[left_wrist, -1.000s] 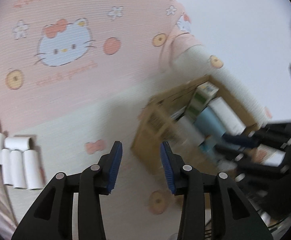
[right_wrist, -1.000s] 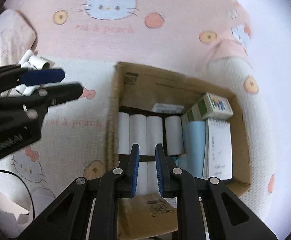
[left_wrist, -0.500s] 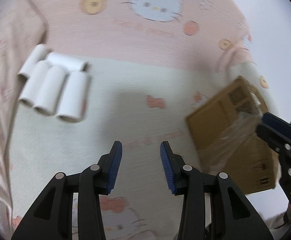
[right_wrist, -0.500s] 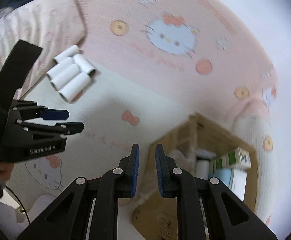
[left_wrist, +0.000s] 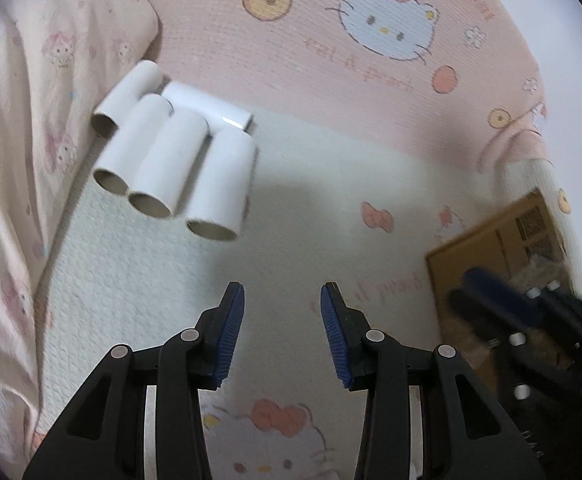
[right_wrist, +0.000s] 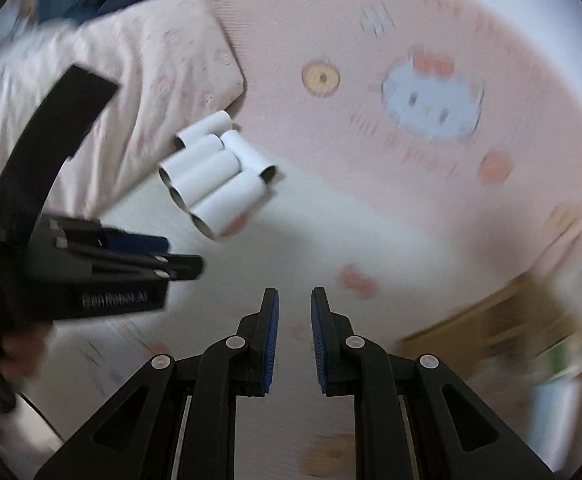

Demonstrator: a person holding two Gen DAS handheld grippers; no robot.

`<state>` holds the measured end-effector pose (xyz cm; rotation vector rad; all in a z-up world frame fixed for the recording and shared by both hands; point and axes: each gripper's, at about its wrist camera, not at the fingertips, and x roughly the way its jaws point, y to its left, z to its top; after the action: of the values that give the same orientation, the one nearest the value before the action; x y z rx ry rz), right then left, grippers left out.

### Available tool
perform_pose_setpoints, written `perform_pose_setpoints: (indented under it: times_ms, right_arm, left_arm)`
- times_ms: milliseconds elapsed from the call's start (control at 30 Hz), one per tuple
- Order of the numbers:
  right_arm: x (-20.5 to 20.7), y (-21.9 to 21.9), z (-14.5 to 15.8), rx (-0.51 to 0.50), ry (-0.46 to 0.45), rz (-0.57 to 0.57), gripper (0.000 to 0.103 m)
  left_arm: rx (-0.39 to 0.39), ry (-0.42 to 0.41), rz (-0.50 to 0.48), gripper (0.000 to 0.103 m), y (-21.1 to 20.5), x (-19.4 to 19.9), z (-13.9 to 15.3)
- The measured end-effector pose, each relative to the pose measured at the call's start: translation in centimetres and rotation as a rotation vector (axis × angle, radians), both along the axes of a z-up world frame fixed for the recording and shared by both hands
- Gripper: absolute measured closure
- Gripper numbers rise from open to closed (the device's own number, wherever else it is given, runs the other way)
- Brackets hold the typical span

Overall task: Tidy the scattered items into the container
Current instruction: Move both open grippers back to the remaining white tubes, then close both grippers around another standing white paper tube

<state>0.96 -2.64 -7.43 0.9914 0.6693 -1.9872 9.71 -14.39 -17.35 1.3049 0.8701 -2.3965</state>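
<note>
Ahead-left of left tongs (left_wrist: 282,308): paper tubes (left_wrist: 179,160), apart | both tongs gaping, empty | right tongs (right_wrist: 294,312)

"GenRobot.AI" in pale letters on the left gripper (right_wrist: 179,258) body, partly blurred

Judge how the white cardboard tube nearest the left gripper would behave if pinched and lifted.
The nearest white cardboard tube is hollow with an open end, so probably very light and crushable under a firm pinch. Lying on its side on the soft blanket against other tubes, it would likely roll if nudged.
</note>
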Motion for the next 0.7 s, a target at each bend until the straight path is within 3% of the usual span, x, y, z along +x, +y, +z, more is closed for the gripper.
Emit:
perform_pose_setpoints:
  times_ms: [67,167,233,300,433,600,700]
  right_arm:
    - [-0.7,-0.1,-0.8,-0.055,-0.073,-0.019,0.09]
    - [-0.8,-0.4,-1.7,-0.088,-0.04,-0.018,0.086]
    - [-0.7,-0.8,-2.4,-0.11,-0.037,0.01,0.073]
    - [-0.7,-1.1,-3.1,-0.149,-0.056,0.022,0.044]
    - [-1.0,-2.2,-4.5,-0.173,-0.114,0.049,0.04]
    - [-1.3,-3.4,-6.0,-0.171,-0.095,0.046,0.04]
    - [-2.3,-3.8,-6.8,-0.202,-0.142,0.014,0.039]
  left_arm:
    - [0.001,0.018,0.015,0.06,-0.4,0.0,0.1]
    - [-0.01,0.028,0.04,0.06,-0.9,0.3,0.2]
    - [0.011,0.029,0.048,0.065,-1.3,0.4,-0.1]
    - [0.05,0.031,0.066,0.072,-1.9,0.5,-0.6]
    - [0.137,0.002,0.108,0.089,-3.6,0.6,-1.9]
    - [0.099,0.011,0.154,0.09,-5.1,0.4,-1.9]
    - [0.078,0.025,0.156,0.09,-6.0,-0.4,-1.7]
